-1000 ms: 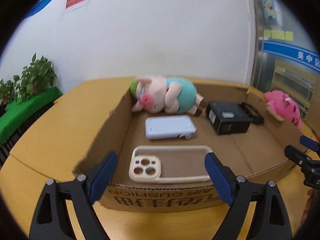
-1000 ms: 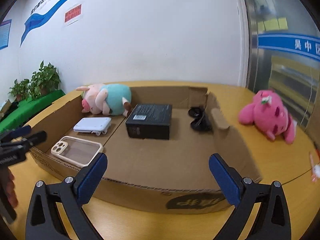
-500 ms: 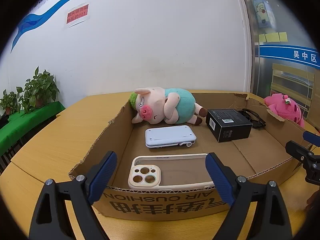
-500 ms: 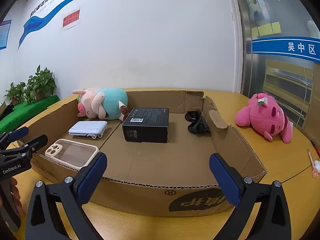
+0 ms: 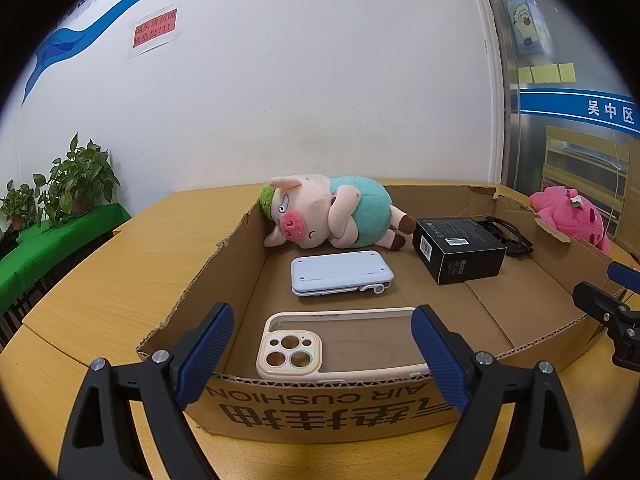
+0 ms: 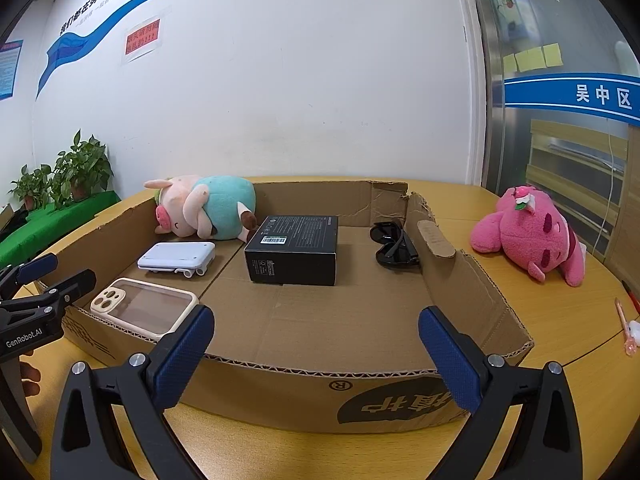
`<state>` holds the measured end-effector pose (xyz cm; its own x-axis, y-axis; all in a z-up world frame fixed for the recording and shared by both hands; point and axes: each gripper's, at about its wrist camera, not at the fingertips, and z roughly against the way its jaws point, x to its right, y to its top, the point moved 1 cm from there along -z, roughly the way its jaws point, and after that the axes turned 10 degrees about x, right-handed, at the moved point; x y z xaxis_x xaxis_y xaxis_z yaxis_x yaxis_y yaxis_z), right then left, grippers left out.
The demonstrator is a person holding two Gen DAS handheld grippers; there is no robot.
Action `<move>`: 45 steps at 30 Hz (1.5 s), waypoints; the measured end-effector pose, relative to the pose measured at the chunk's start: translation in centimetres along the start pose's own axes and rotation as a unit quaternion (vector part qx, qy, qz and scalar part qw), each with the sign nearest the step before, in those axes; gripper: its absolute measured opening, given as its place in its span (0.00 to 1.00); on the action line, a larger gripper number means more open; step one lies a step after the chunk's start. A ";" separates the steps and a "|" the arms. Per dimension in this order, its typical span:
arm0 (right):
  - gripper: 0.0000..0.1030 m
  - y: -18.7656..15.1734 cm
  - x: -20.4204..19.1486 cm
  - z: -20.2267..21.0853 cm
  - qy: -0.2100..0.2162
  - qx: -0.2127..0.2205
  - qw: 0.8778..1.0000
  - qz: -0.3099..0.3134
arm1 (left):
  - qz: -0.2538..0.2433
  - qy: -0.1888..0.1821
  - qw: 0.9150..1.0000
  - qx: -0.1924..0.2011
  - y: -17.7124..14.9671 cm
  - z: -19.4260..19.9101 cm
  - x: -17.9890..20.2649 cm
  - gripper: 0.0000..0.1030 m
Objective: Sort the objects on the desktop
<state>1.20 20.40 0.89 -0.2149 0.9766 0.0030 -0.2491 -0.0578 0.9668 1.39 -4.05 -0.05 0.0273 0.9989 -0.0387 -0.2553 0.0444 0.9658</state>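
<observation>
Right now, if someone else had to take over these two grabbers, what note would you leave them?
Left gripper: jaws open, empty, at the box's near wall, above the phone case.
Right gripper: jaws open, empty, at the same wall.
In the box: pig, white device, black box, sunglasses, phone case.
Left: pink plush and a pen lie on the table outside the box.

Both wrist views near, angled down — sharing cardboard box (image 5: 328,412).
</observation>
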 end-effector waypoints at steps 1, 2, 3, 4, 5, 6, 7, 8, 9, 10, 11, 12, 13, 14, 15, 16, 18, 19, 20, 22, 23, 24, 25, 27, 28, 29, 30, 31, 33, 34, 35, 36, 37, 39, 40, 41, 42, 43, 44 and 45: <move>1.00 0.0 0.1 -0.1 0.001 0.000 1.000 0.000 | 0.000 0.001 1.000 0.001 -0.1 0.0 0.1 0.88; 1.00 0.0 0.0 0.0 0.000 0.000 1.000 0.000 | 0.002 0.002 1.000 0.000 -0.1 0.0 0.1 0.88; 1.00 0.0 0.0 0.0 0.001 0.000 1.000 -0.001 | 0.001 0.006 1.000 -0.001 -0.1 -0.1 0.2 0.88; 1.00 0.0 0.0 -0.1 0.001 0.000 1.000 -0.001 | 0.001 0.009 1.000 -0.001 -0.1 -0.1 0.2 0.88; 1.00 0.0 0.0 0.0 0.000 0.000 1.000 -0.001 | 0.002 0.008 1.000 -0.001 -0.1 -0.2 0.2 0.88; 1.00 0.0 -0.1 0.1 0.001 0.000 1.000 -0.001 | 0.002 0.007 1.000 -0.001 0.0 -0.2 0.1 0.88; 1.00 0.0 -0.2 0.2 0.001 0.000 1.000 -0.001 | 0.002 0.007 1.000 -0.001 0.0 -0.2 0.1 0.89; 1.00 0.0 -0.2 0.2 0.001 0.000 1.000 -0.001 | 0.002 0.007 1.000 -0.002 0.0 -0.2 0.1 0.89; 1.00 0.0 -0.2 0.2 0.001 0.000 1.000 -0.002 | 0.002 0.007 1.000 -0.002 0.0 -0.2 0.1 0.89; 1.00 0.0 -0.2 0.3 0.001 0.000 1.000 -0.002 | 0.001 0.008 1.000 -0.002 0.0 -0.2 0.1 0.89; 1.00 0.1 -0.2 0.2 0.000 0.000 1.000 -0.001 | 0.002 0.007 1.000 -0.002 0.0 -0.2 0.1 0.89; 1.00 0.1 -0.2 0.2 0.001 0.000 1.000 -0.002 | 0.002 0.007 1.000 -0.002 0.0 -0.2 0.1 0.89; 1.00 0.0 -0.2 0.2 0.001 0.000 1.000 -0.001 | 0.002 0.007 1.000 -0.002 0.0 -0.2 0.1 0.89; 1.00 0.0 -0.2 0.2 0.001 0.000 1.000 -0.001 | 0.002 0.007 1.000 -0.002 0.0 -0.2 0.1 0.89; 1.00 0.0 -0.2 0.2 0.001 0.000 1.000 -0.001 | 0.002 0.007 1.000 -0.002 0.0 -0.2 0.1 0.89; 1.00 0.0 -0.2 0.2 0.001 0.000 1.000 -0.001 | 0.002 0.007 1.000 -0.002 0.0 -0.2 0.1 0.89; 1.00 0.0 -0.2 0.2 0.001 0.000 1.000 -0.001 | 0.002 0.007 1.000 -0.002 0.0 -0.2 0.1 0.89; 1.00 0.0 -0.2 0.2 0.000 0.000 1.000 -0.001 | 0.002 0.007 1.000 -0.002 0.0 -0.2 0.1 0.89; 1.00 0.0 -0.2 0.2 0.001 0.000 1.000 -0.001 | 0.002 0.007 1.000 -0.002 0.0 -0.2 0.1 0.89; 1.00 0.0 -0.2 0.2 0.001 0.000 1.000 -0.001 | 0.002 0.007 1.000 -0.002 0.0 -0.2 0.1 0.89; 1.00 0.0 -0.2 0.2 0.001 0.000 1.000 -0.001 | 0.002 0.007 1.000 -0.002 0.0 -0.2 0.1 0.89; 1.00 0.0 -0.2 0.2 0.001 0.000 1.000 -0.001 | 0.002 0.007 1.000 -0.002 0.0 -0.2 0.1 0.89; 1.00 0.0 -0.2 0.2 0.001 0.000 1.000 -0.001 | 0.002 0.007 1.000 -0.002 0.0 -0.2 0.1 0.89; 1.00 0.0 -0.2 0.2 0.001 0.000 1.000 -0.001 | 0.002 0.007 1.000 -0.002 0.0 -0.2 0.1 0.89; 1.00 0.0 -0.2 0.2 0.001 0.000 1.000 -0.001 | 0.002 0.007 1.000 -0.002 0.0 -0.2 0.1 0.89; 1.00 0.0 -0.2 0.2 0.001 0.000 1.000 -0.001 | 0.002 0.007 1.000 -0.002 0.0 -0.2 0.1 0.89; 1.00 0.1 -0.2 0.2 0.001 0.000 1.000 -0.001 | 0.002 0.007 1.000 -0.002 0.0 -0.2 0.1 0.89; 1.00 0.0 -0.2 0.2 0.001 0.000 1.000 -0.001 | 0.002 0.008 1.000 -0.002 0.0 -0.2 0.1 0.89; 1.00 0.0 -0.2 0.2 0.001 0.000 1.000 -0.001 | 0.002 0.007 1.000 -0.002 -0.1 -0.2 0.1 0.89; 1.00 0.1 -0.2 0.2 0.001 0.000 1.000 -0.001 | 0.002 0.008 1.000 -0.002 -0.1 -0.2 0.1 0.89; 1.00 0.1 -0.2 0.2 0.001 0.000 1.000 -0.001 | 0.002 0.007 1.000 -0.002 -0.1 -0.2 0.1 0.89; 1.00 0.1 -0.2 0.2 0.001 0.000 1.000 -0.001 | 0.002 0.007 1.000 -0.002 -0.1 -0.2 0.2 0.89; 1.00 0.1 -0.2 0.2 0.001 0.000 1.000 -0.001 | 0.002 0.008 1.000 -0.002 -0.1 -0.2 0.2 0.89; 1.00 0.1 -0.2 0.2 0.001 0.000 1.000 -0.001 | 0.002 0.007 1.000 -0.001 -0.1 -0.2 0.1 0.89; 1.00 0.1 -0.2 0.2 0.001 0.000 1.000 -0.001 | 0.002 0.007 1.000 -0.002 -0.1 -0.2 0.1 0.89; 1.00 0.1 -0.2 0.2 0.001 0.000 1.000 -0.001 | 0.002 0.008 1.000 -0.002 -0.1 -0.2 0.1 0.89; 1.00 0.1 -0.2 0.2 0.001 0.000 1.000 -0.001 | 0.002 0.007 1.000 -0.001 -0.1 -0.2 0.1 0.89; 1.00 0.1 -0.2 0.2 0.001 0.000 1.000 -0.001 | 0.002 0.006 1.000 -0.001 -0.1 -0.2 0.0 0.89; 1.00 0.1 -0.2 0.2 0.001 0.000 1.000 -0.001 | 0.001 0.007 1.000 -0.001 0.0 -0.2 0.0 0.89; 1.00 0.1 -0.2 0.2 0.001 0.000 1.000 -0.001 | 0.001 0.007 1.000 -0.001 0.0 -0.2 0.0 0.89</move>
<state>1.38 20.27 1.01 -0.2160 0.9764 0.0007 -0.2496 -0.0559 0.9667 1.21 -4.06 -0.13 0.0129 0.9991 -0.0399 -0.2581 0.0419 0.9652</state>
